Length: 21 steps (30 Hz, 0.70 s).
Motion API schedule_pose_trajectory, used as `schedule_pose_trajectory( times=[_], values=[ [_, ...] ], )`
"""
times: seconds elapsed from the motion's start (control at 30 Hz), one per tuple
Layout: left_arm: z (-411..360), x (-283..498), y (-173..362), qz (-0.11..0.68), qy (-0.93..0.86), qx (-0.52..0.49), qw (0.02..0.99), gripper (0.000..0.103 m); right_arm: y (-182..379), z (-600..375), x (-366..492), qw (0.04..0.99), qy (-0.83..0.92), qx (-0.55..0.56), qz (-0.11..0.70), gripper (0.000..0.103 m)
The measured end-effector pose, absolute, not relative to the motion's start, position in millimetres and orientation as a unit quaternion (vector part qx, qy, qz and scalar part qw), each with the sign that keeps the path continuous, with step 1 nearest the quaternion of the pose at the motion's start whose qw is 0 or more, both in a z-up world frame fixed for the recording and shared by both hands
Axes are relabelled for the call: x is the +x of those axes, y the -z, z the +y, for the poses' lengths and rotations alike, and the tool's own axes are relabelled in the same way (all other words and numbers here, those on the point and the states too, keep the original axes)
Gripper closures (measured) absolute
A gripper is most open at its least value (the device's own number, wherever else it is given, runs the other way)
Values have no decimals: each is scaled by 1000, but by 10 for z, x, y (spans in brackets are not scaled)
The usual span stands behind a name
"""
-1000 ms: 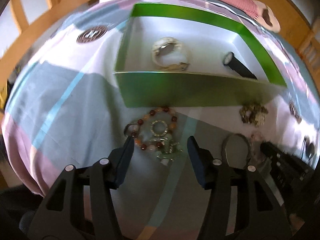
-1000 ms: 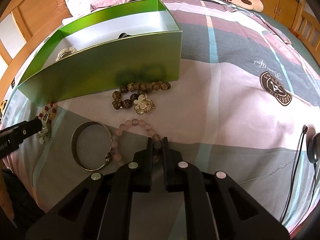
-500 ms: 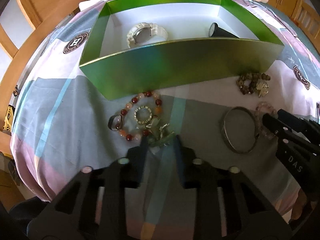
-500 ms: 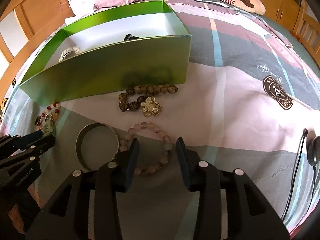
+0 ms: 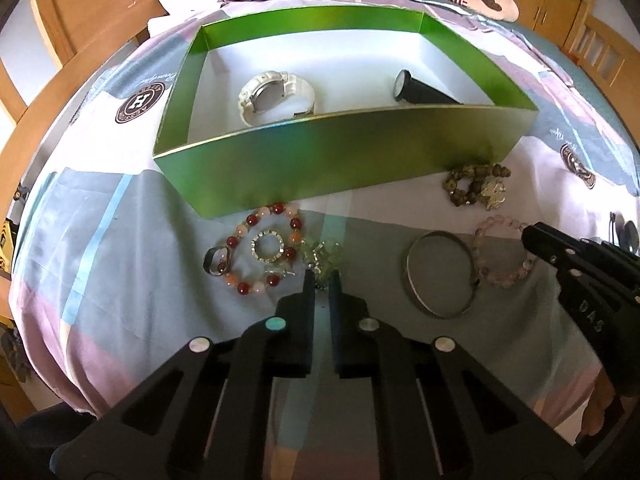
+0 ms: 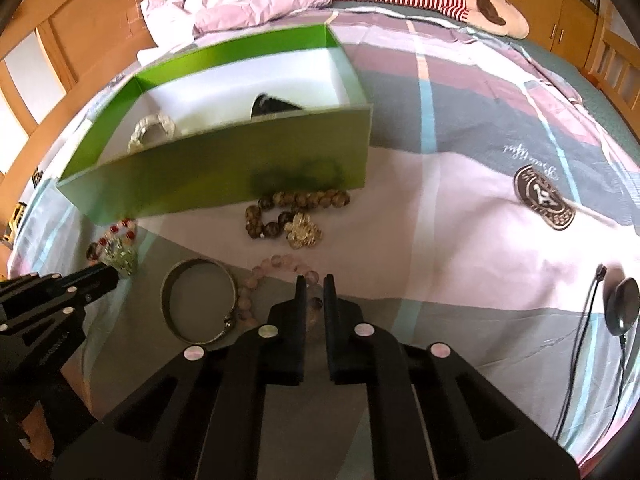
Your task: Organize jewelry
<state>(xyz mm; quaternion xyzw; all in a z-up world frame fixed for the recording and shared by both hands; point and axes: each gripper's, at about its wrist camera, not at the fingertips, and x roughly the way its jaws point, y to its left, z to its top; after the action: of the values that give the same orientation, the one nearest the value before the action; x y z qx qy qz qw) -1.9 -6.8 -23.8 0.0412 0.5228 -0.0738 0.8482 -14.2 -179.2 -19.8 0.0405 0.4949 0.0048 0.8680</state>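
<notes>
Pink-and-grey checked bedsheet [image 5: 100, 240] carries everything. Largest on it is the green box [image 5: 320, 168], holding a white watch [image 5: 276, 96] and a black watch [image 5: 420, 90]. Just in front of the box lie a silver bangle [image 5: 440, 274], a red-beaded bracelet [image 5: 260, 254], a brown bead bracelet [image 6: 296, 212] and a pink bead bracelet [image 5: 500, 252]. The left gripper [image 5: 322, 276] is pinched narrow on a pale green bead cluster [image 5: 324, 258]; the right gripper [image 6: 312, 280] is closed narrow on the pink bead bracelet.
</notes>
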Motion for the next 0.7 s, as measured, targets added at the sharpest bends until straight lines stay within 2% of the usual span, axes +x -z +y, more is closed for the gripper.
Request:
schedule_pose_trajectory(
  times=[0.7],
  values=[
    [-18,-119,46,514,96,3,853,96,41,-1877,-247,876,4,49,479,95]
  ],
)
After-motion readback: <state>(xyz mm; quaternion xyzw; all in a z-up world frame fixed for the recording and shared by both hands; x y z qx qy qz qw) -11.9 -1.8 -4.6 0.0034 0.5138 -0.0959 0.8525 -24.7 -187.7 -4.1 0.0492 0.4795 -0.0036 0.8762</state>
